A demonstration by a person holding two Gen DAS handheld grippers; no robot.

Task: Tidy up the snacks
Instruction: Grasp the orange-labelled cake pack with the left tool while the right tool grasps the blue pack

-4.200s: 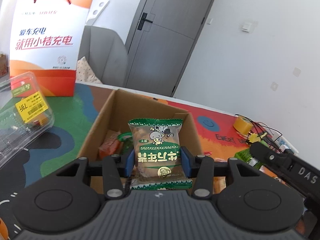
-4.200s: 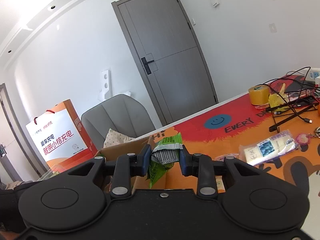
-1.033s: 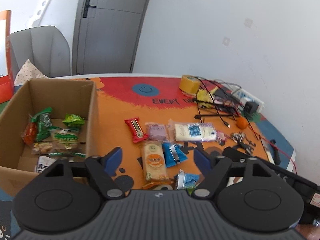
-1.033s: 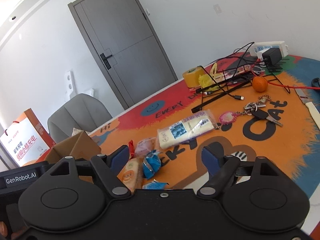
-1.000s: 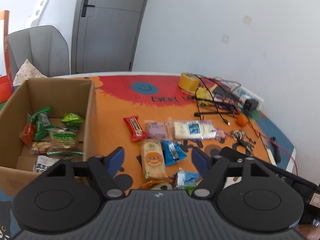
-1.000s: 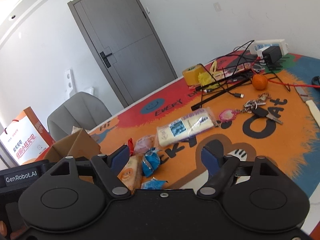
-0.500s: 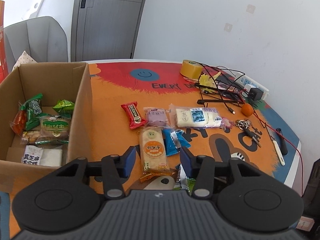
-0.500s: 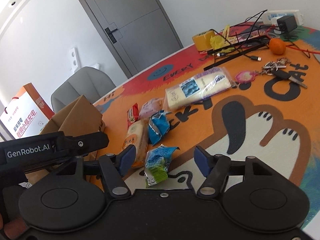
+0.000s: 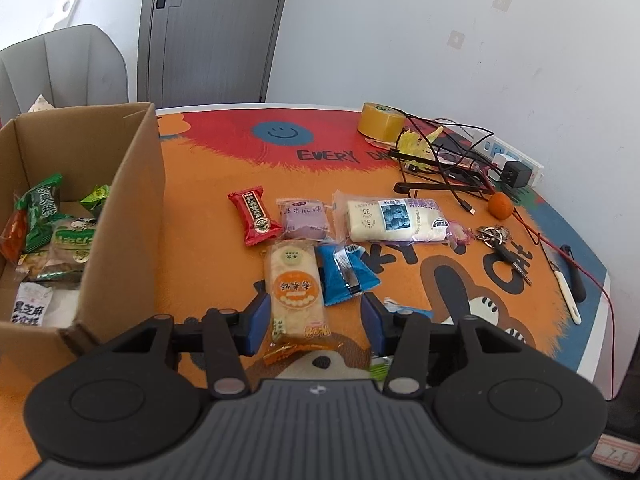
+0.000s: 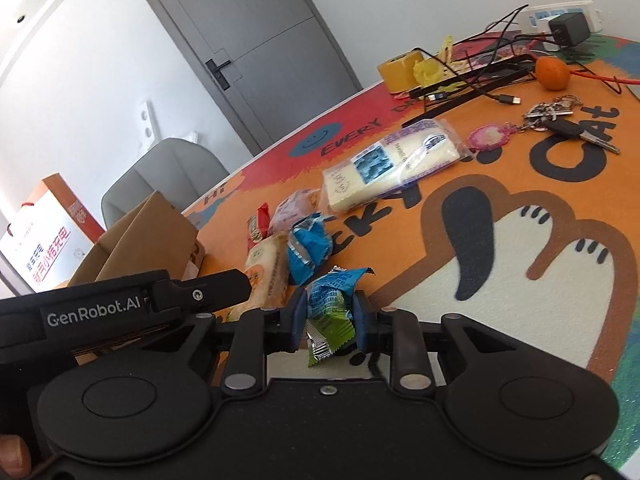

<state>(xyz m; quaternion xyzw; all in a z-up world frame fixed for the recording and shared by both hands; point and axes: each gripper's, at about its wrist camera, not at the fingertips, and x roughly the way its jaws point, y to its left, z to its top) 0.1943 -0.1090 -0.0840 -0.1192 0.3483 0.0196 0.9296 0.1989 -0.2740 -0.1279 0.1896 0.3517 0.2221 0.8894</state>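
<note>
My left gripper (image 9: 314, 326) is open, its jaws on either side of the near end of an orange-and-cream biscuit pack (image 9: 295, 290) lying on the mat, not closed on it. My right gripper (image 10: 330, 320) is shut on a blue-and-green snack packet (image 10: 330, 306) low over the mat. The cardboard box (image 9: 132, 216) at left holds several snacks, among them green packets (image 9: 40, 208). Loose on the mat lie a red packet (image 9: 254, 216), a purple one (image 9: 304, 218), a blue one (image 9: 346, 274) and a long white pack (image 9: 396, 220).
Yellow tape roll (image 9: 380, 122), tangled cables and a charger (image 9: 516, 174), an orange (image 9: 500, 205), keys (image 9: 496, 236) and a white knife (image 9: 564, 296) lie to the right. The left gripper's body (image 10: 120, 308) sits beside my right gripper. A grey chair (image 9: 64, 68) stands behind the box.
Both grippers have dropped toward the mat. The right jaws have closed onto the blue-and-green packet. The left jaws have narrowed around the biscuit pack's end.
</note>
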